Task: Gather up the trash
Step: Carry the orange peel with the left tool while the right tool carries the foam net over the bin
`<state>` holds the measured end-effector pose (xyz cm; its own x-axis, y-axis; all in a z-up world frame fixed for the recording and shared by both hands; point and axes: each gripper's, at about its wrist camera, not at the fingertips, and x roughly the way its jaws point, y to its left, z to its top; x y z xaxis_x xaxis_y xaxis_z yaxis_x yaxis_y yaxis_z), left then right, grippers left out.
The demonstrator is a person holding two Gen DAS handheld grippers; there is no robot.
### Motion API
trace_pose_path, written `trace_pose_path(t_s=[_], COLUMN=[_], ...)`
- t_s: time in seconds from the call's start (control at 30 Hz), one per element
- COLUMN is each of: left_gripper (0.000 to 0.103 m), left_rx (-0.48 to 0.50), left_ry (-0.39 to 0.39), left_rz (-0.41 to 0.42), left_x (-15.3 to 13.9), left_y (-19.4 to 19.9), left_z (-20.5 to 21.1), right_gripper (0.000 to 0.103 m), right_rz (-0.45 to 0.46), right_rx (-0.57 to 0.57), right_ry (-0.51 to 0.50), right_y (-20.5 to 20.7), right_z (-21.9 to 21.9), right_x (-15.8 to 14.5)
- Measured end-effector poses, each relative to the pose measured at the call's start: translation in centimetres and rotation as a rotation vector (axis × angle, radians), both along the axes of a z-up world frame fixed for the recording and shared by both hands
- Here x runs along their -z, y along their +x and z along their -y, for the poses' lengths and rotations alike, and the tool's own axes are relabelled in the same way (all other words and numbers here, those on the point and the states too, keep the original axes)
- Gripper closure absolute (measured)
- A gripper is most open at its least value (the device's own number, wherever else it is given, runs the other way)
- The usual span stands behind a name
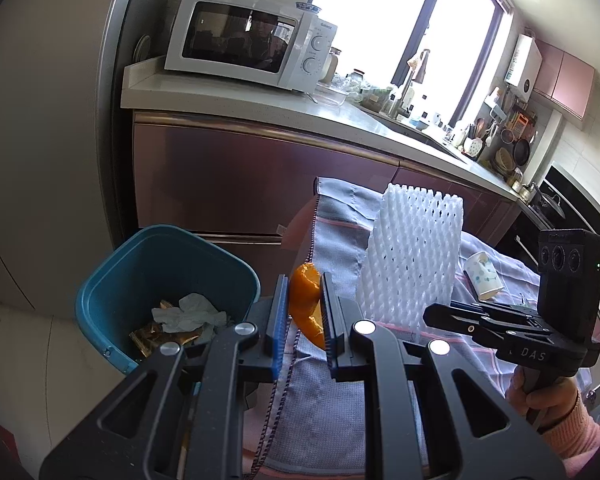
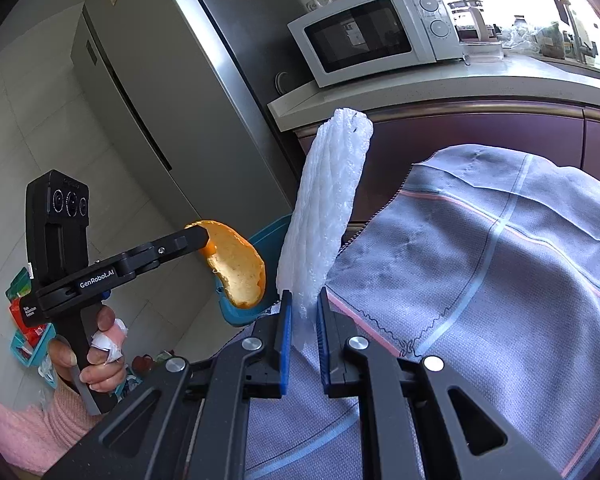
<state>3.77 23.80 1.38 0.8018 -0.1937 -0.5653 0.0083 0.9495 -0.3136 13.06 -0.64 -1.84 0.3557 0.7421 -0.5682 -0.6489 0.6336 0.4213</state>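
My left gripper (image 1: 305, 312) is shut on an orange peel (image 1: 306, 300), held in the air just right of the blue trash bin (image 1: 100, 280). The right wrist view shows that same peel (image 2: 236, 268) clamped at the left gripper's tip (image 2: 200, 236). My right gripper (image 2: 302, 316) is shut on the lower end of a white foam fruit net (image 2: 324, 208), which stands upright above the table's cloth. The net (image 1: 412, 256) rises right of the peel in the left wrist view. The bin holds crumpled white paper (image 1: 192, 312) and gold wrappers.
A grey checked cloth (image 2: 480, 260) covers the table. A paper cup (image 1: 482, 276) lies on its side on the cloth at the right. Behind stand purple cabinets, a countertop (image 1: 236, 100) with a microwave (image 1: 244, 40), and a steel fridge (image 2: 160, 100) at the left.
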Motion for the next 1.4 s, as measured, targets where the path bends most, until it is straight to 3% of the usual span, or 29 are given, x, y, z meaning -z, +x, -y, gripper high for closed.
trace_pose_path(t_s=[1.4], left_gripper=[0.087], left_rx=[-0.175], left_ry=[-0.01], left_rz=[-0.043], left_x=[2.4], left_y=[1.0], left_z=[-6.6], right_gripper=[0.093], right_rz=[-0.053], right_rx=[-0.163], right_ry=[-0.101], right_y=[3.8], right_z=[-9.6], right_x=[2.3])
